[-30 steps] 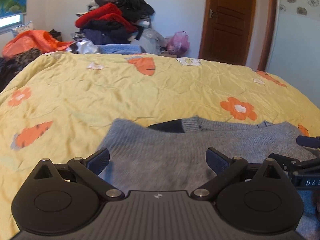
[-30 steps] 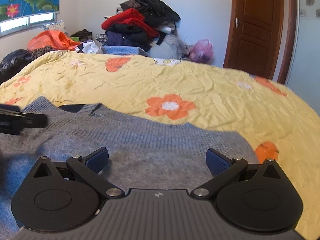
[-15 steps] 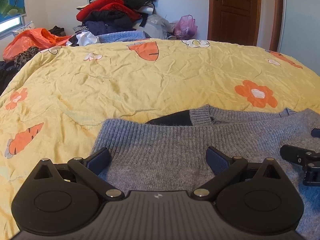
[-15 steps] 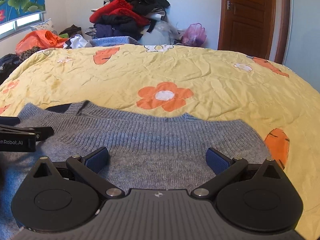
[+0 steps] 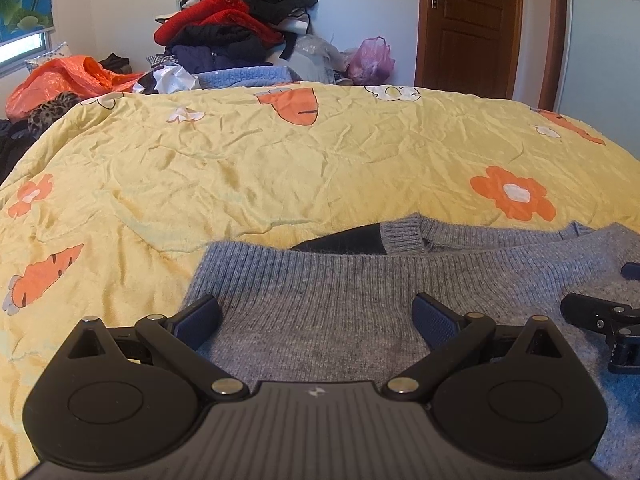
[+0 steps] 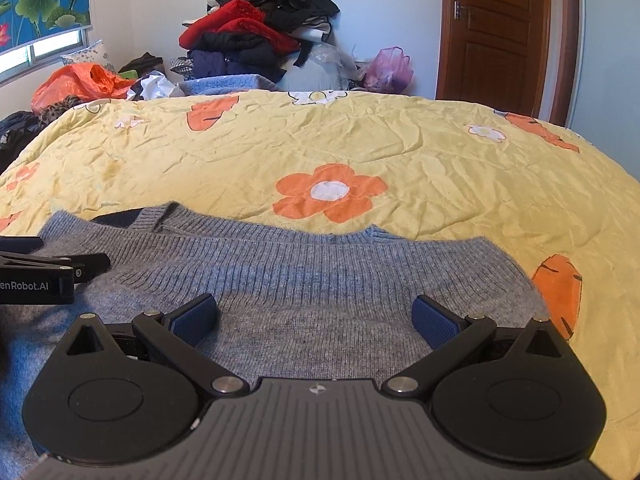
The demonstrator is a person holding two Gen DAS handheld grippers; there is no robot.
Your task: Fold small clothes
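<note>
Grey knit sweater (image 5: pixel 360 300), flat on yellow quilt (image 5: pixel 240 176) of bed. Left wrist view: left tongs (image 5: pixel 316 316) spread apart over sweater, empty; right tongs at 3 o'clock; clothes pile (image 5: pixel 236 32) at 12. Right wrist view: right tongs (image 6: pixel 316 316) likewise apart, empty, above sweater (image 6: pixel 320 280); left tongs (image 6: pixel 52 272) at 9 o'clock; door (image 6: pixel 496 28) at 1.
</note>
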